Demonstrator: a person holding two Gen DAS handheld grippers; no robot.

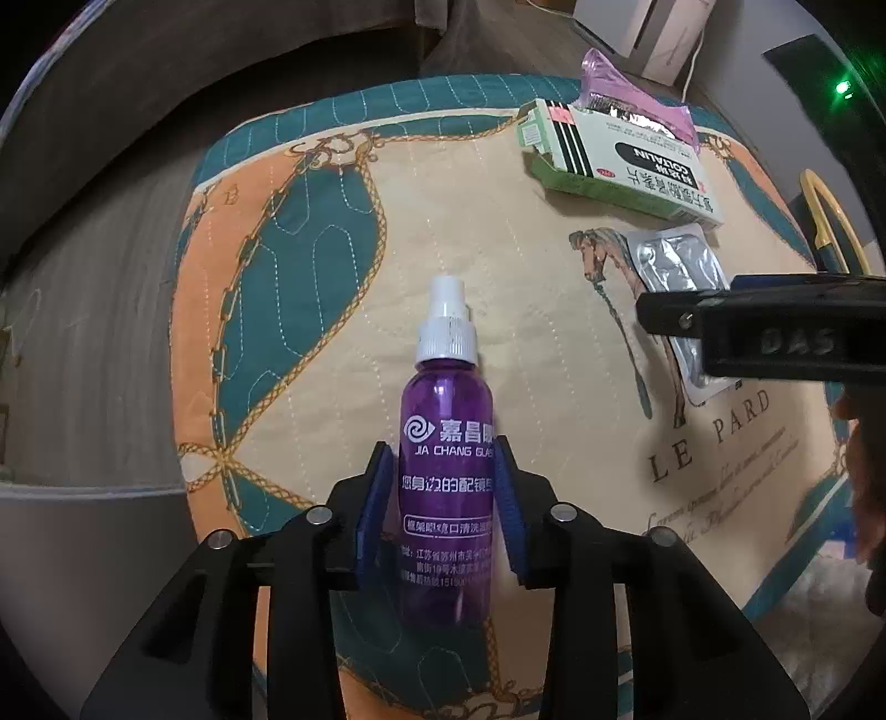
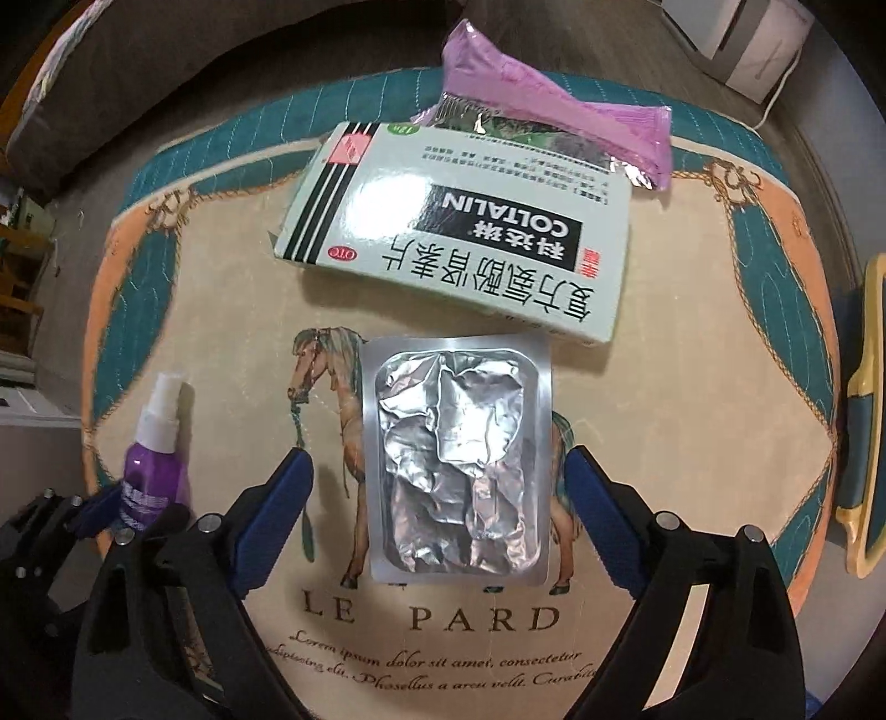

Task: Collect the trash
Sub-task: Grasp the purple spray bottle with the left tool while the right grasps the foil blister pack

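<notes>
A purple spray bottle (image 1: 446, 471) with a white nozzle lies on a patterned quilted mat (image 1: 310, 232). My left gripper (image 1: 446, 459) has its blue pads against both sides of the bottle's body. The bottle also shows in the right wrist view (image 2: 150, 471). A used foil blister pack (image 2: 457, 459) lies flat between the spread fingers of my right gripper (image 2: 437, 471), which is open and does not touch it. A white medicine box (image 2: 459, 232) and a pink wrapper (image 2: 554, 133) lie beyond it. The right gripper also shows in the left wrist view (image 1: 648, 315).
The mat (image 2: 692, 387) covers a round surface with floor around it. A yellow-rimmed object (image 2: 869, 421) lies at the mat's right edge. A white box (image 1: 648, 33) stands on the floor behind. A grey sofa (image 1: 111, 111) is at the left.
</notes>
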